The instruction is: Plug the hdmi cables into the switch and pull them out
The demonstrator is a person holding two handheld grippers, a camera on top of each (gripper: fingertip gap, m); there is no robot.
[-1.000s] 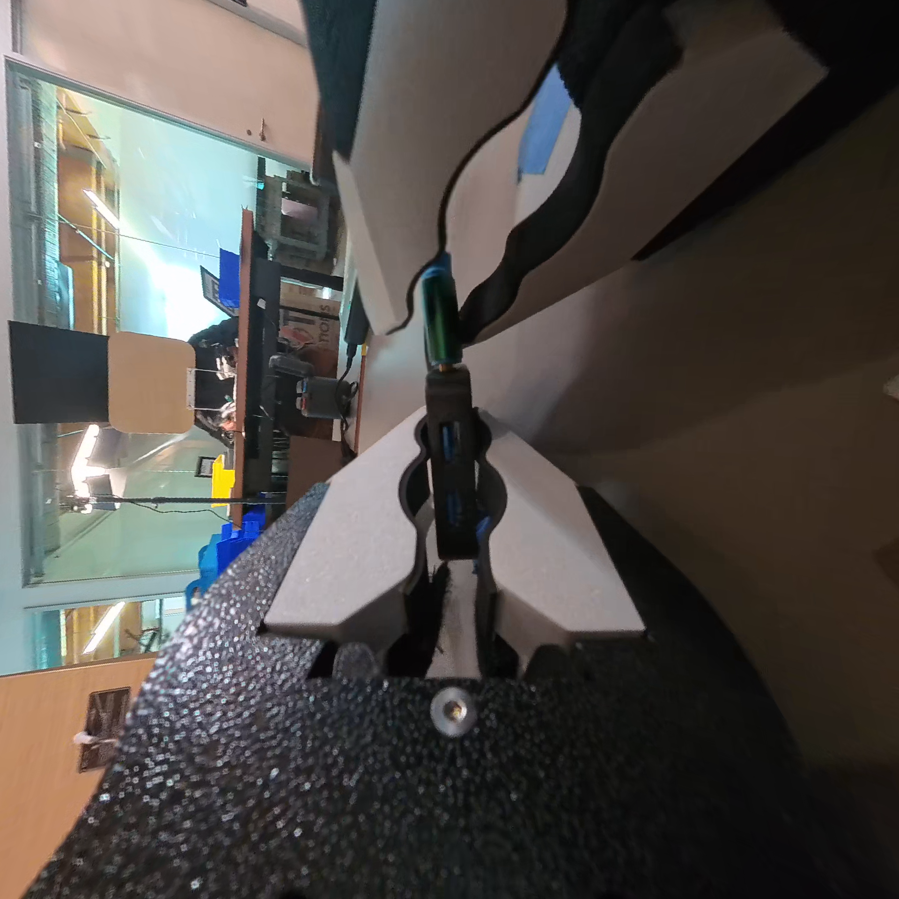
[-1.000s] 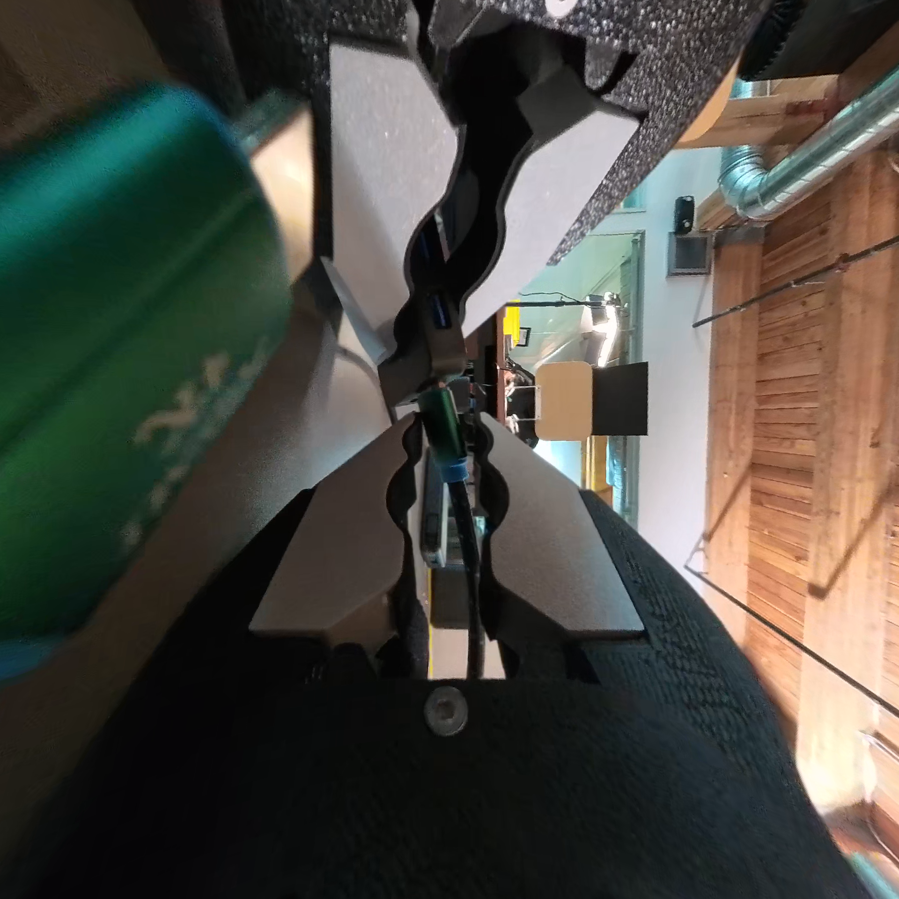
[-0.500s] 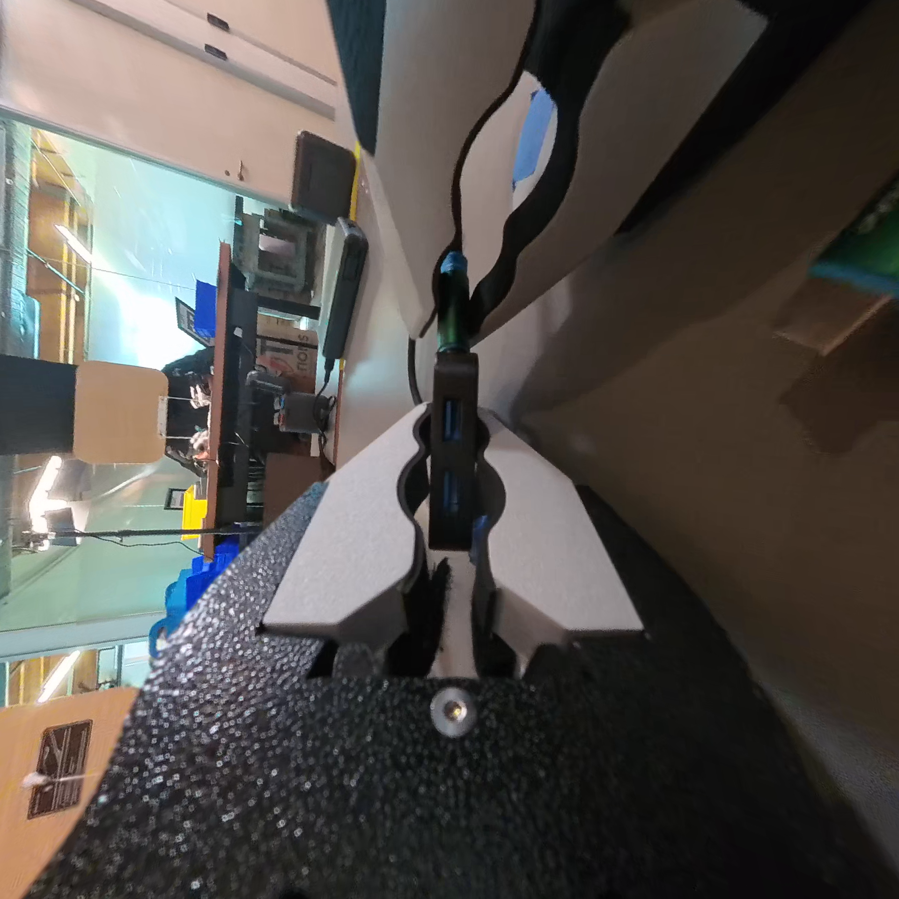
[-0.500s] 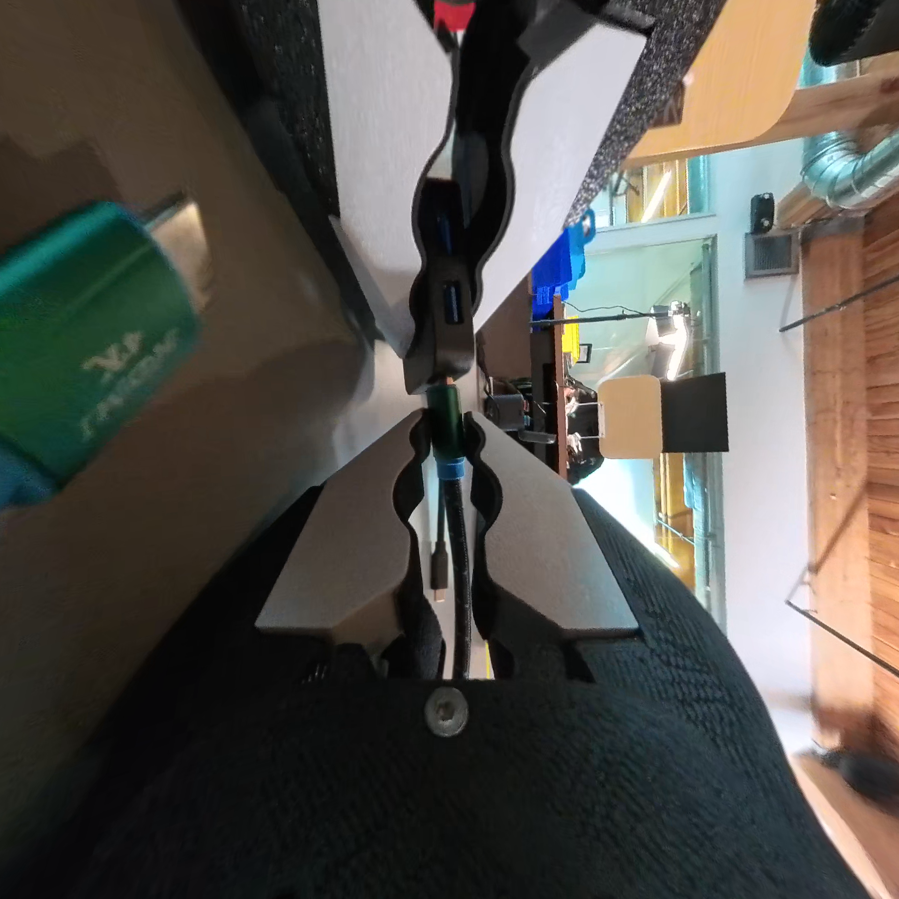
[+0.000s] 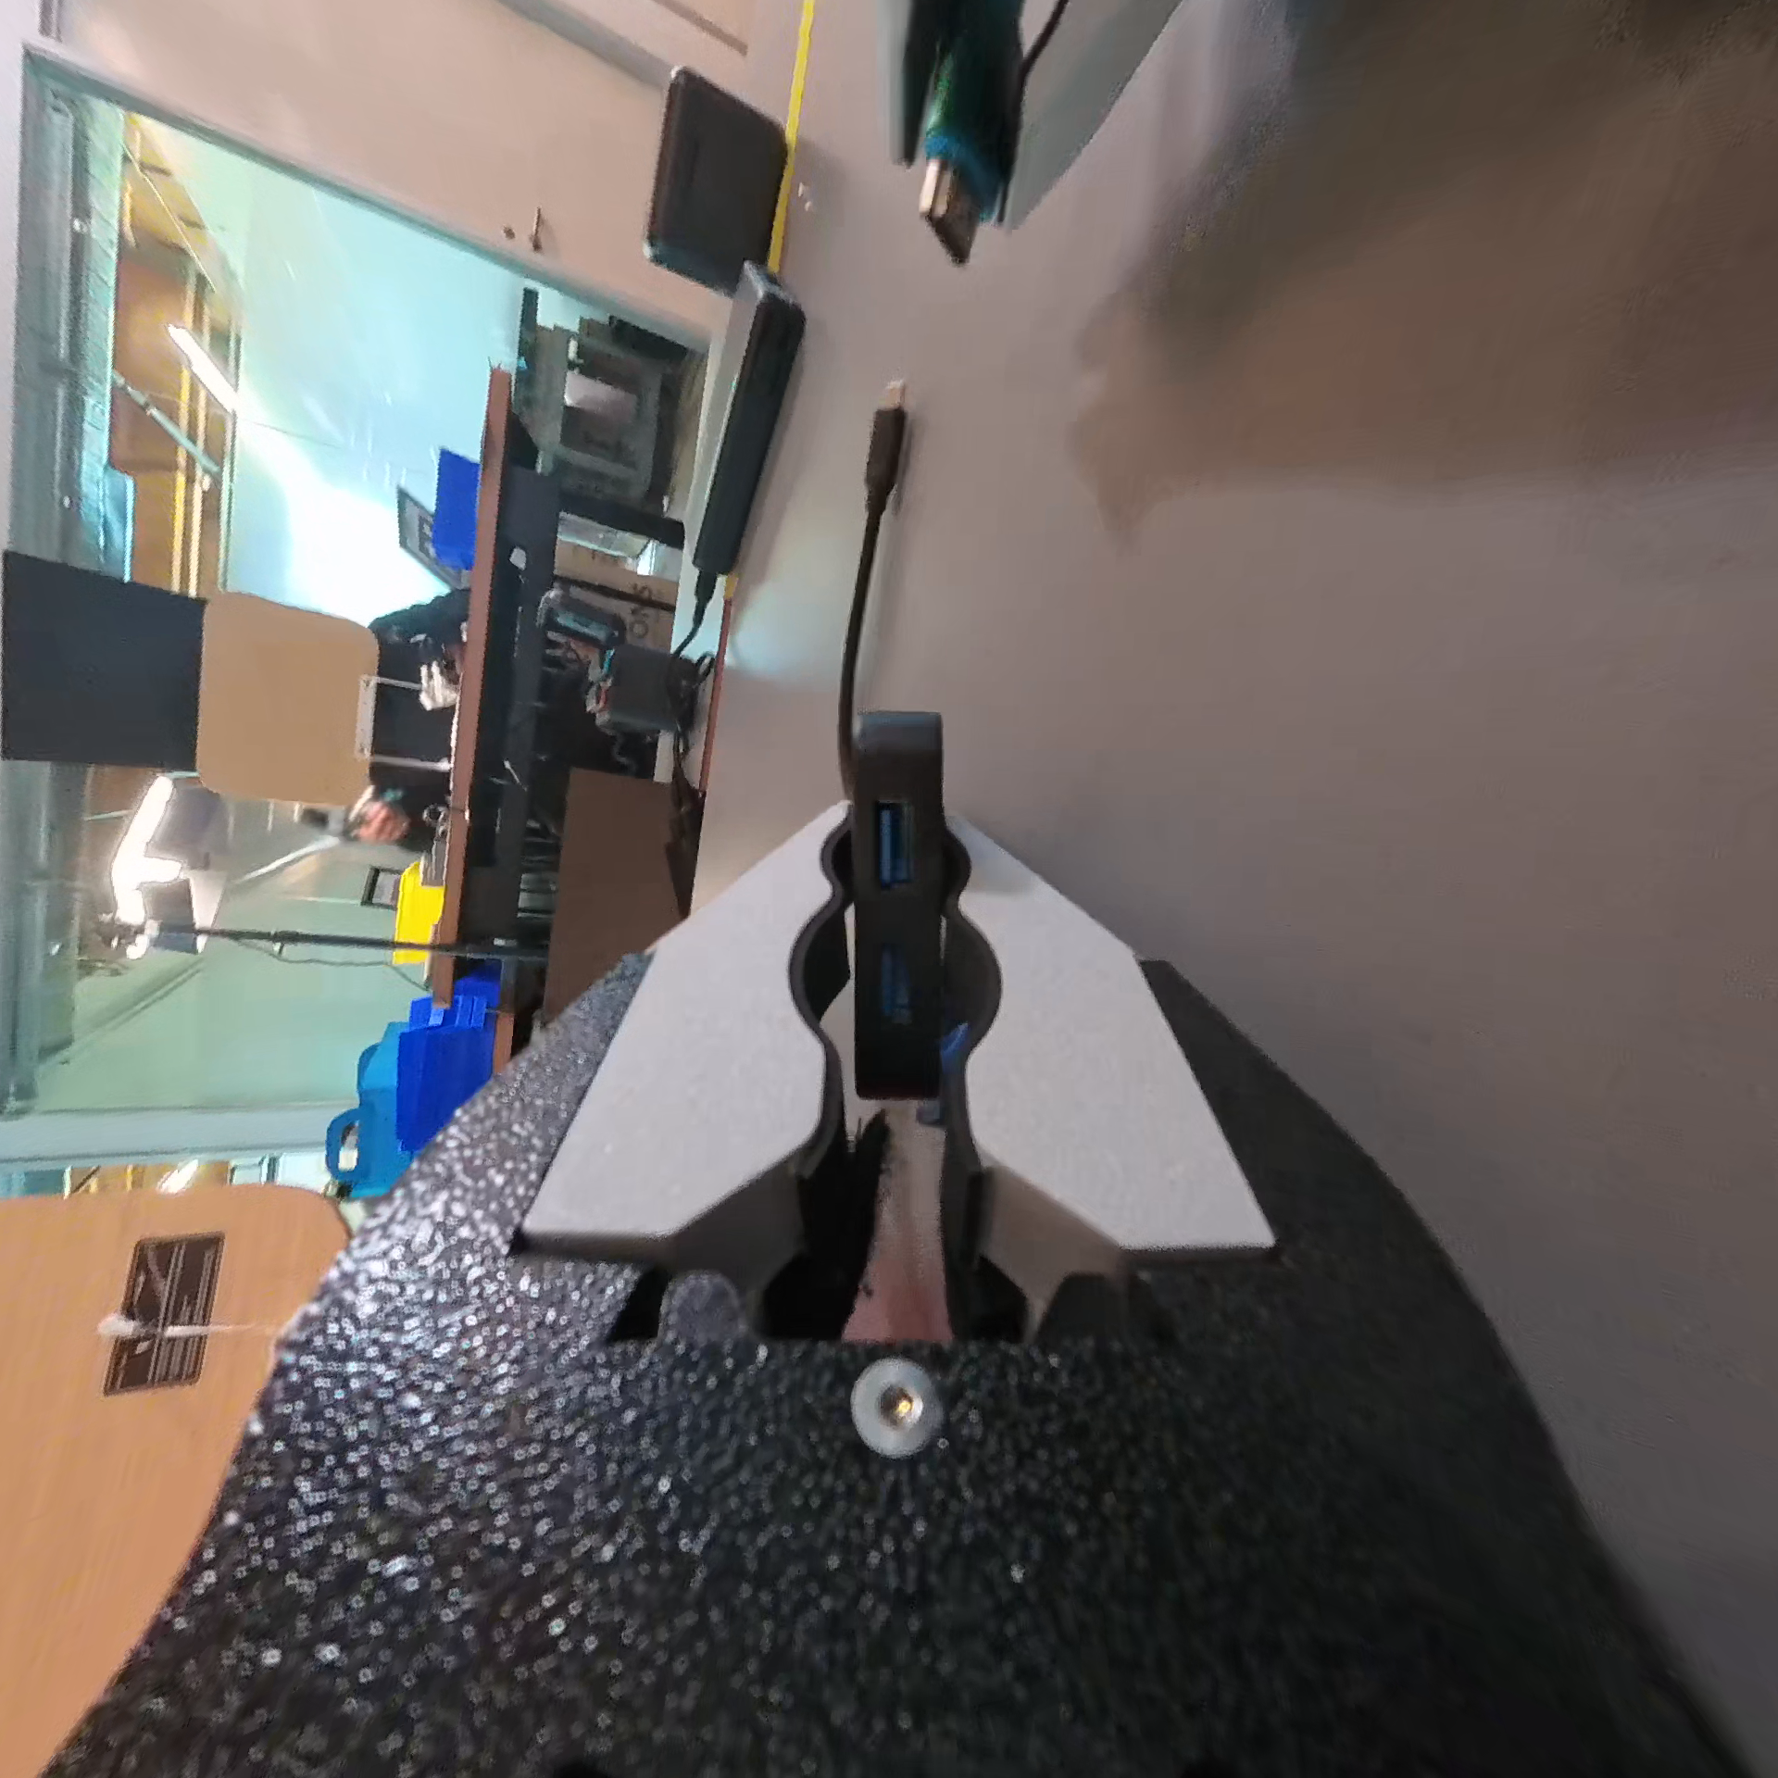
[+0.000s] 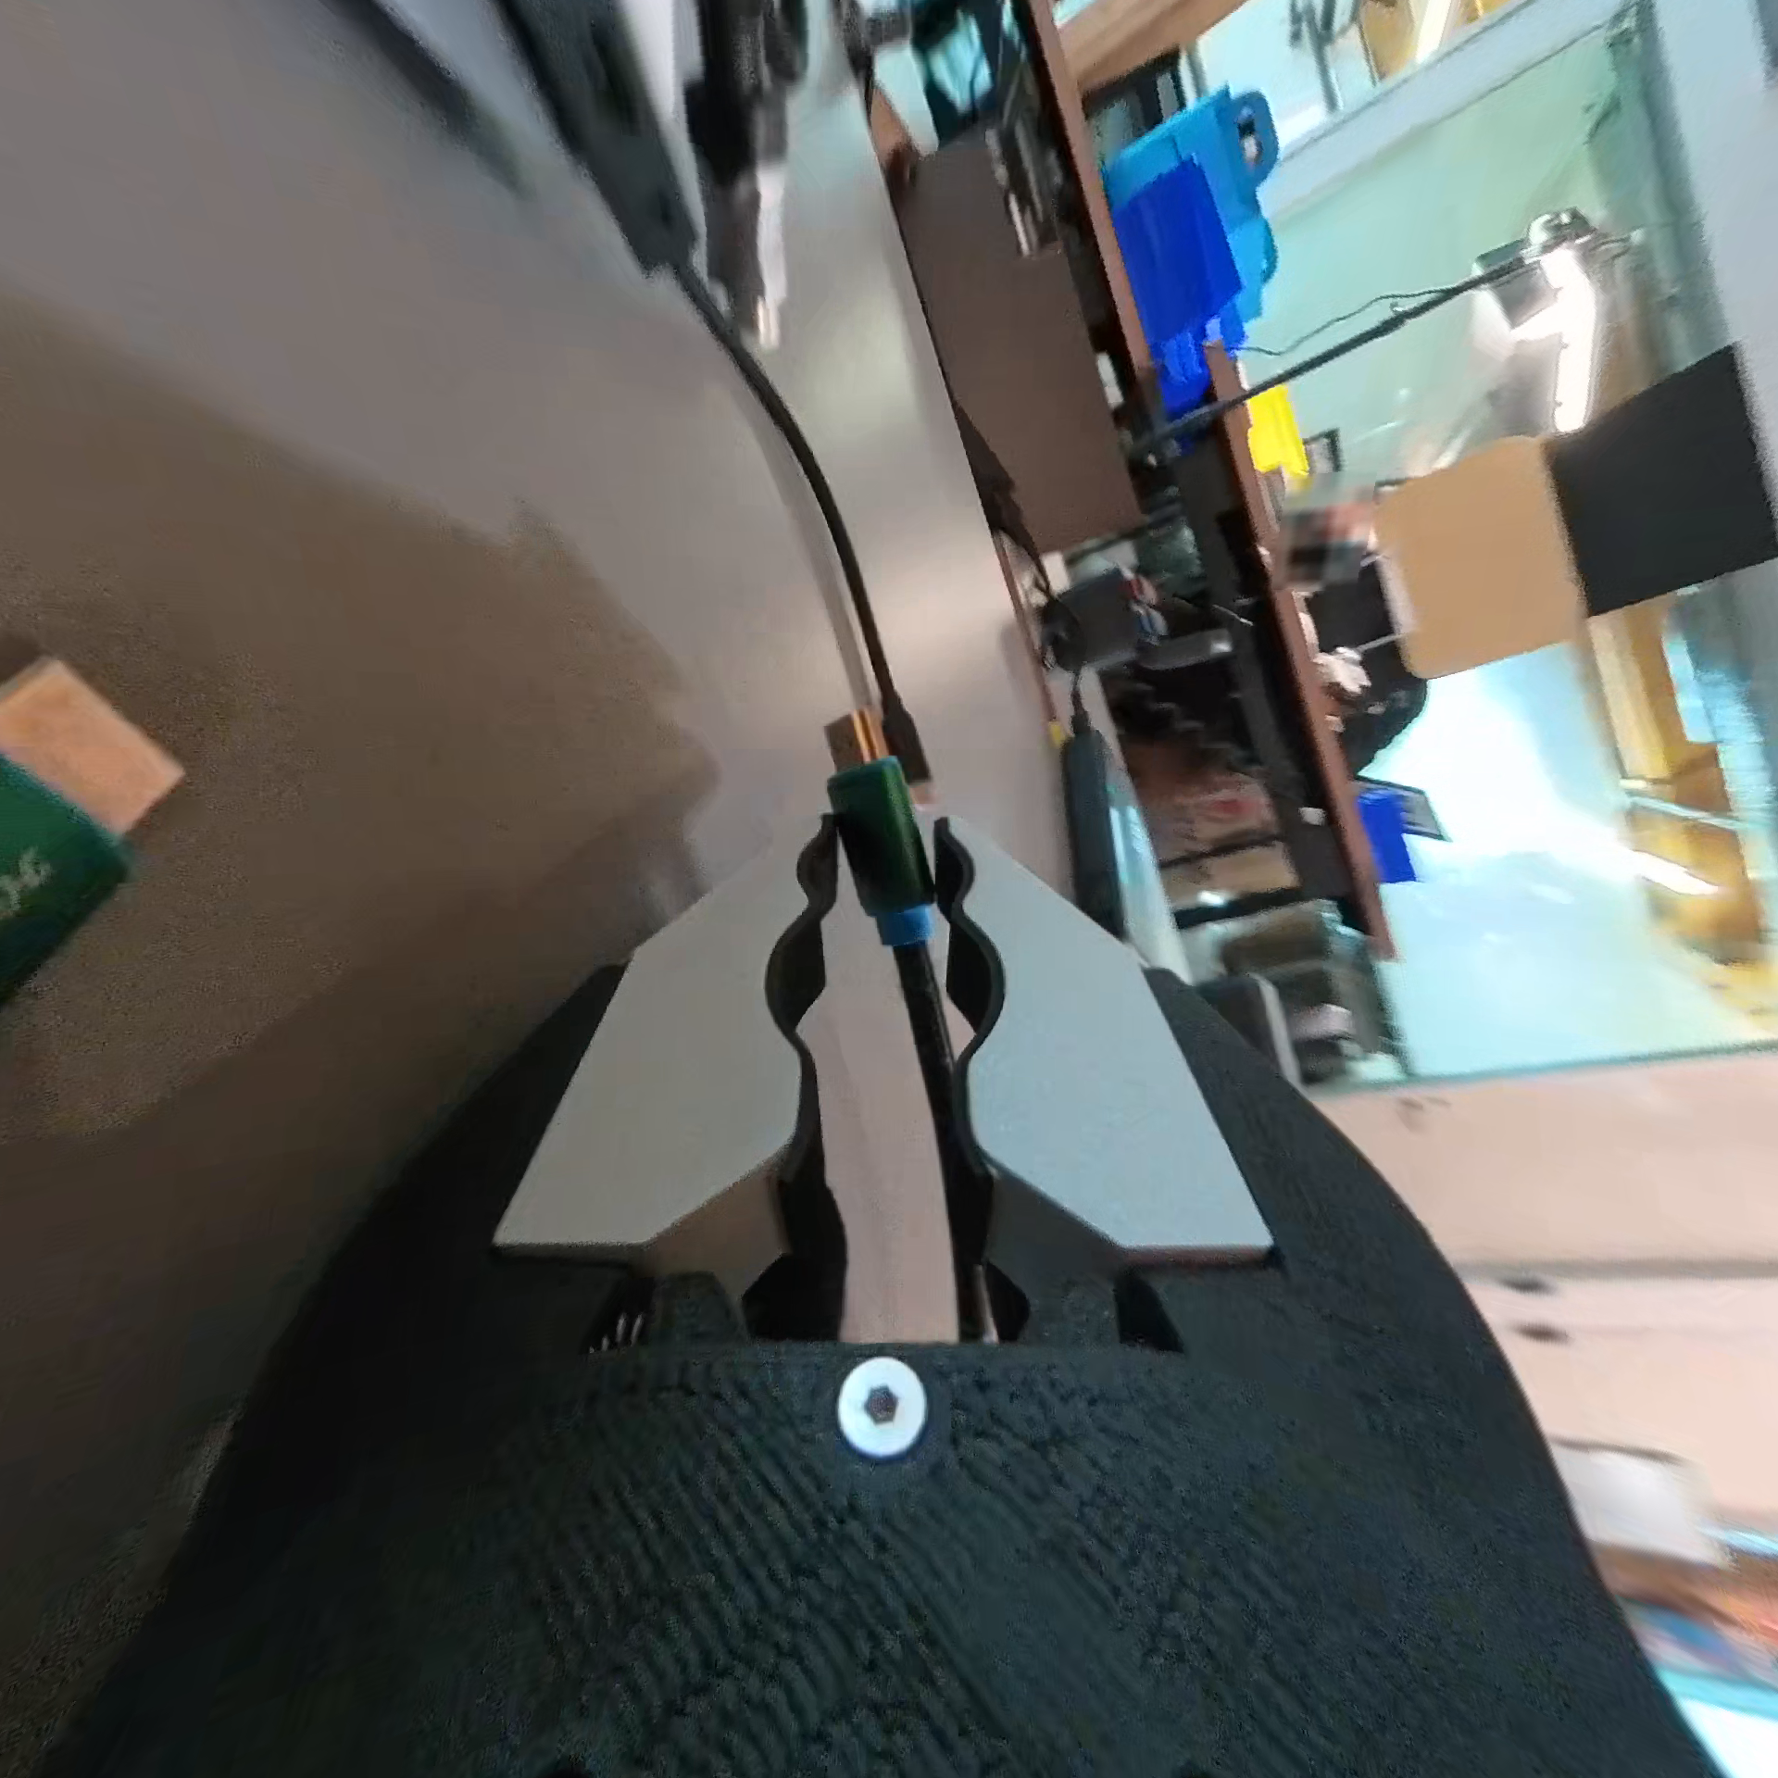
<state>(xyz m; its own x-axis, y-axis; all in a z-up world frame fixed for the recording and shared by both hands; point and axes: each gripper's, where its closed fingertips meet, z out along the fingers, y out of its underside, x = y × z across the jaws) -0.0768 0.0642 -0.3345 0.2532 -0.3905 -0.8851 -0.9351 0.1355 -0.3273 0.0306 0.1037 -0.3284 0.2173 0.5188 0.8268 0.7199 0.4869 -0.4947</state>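
My left gripper (image 5: 895, 866) is shut on the black switch (image 5: 897, 770), a small hub with blue ports on its side. It holds the switch above the grey table (image 5: 1347, 770). The switch's thin black cable ends in a small plug (image 5: 890, 433) lying on the table. My right gripper (image 6: 885, 847) is open. The green HDMI plug (image 6: 880, 856) with a blue collar stands tilted between its fingers, with room beside it. Its gold tip (image 6: 851, 741) is bare and out of the switch. The right gripper and the plug (image 5: 952, 125) also show at the top of the left wrist view, well away from the switch.
A second green HDMI plug (image 6: 48, 856) lies at the left edge of the right wrist view. Two black flat devices (image 5: 712, 183) (image 5: 750, 423) sit at the table's far edge. Shelves with blue bins (image 5: 423, 1078) stand beyond the table. One gripper's finger ends stand about 12 cm off the other's.
The green plug was seated in the switch half a second ago; now it is out and the two grippers have moved far apart. The right fingers stand wider around the plug, which has tilted.
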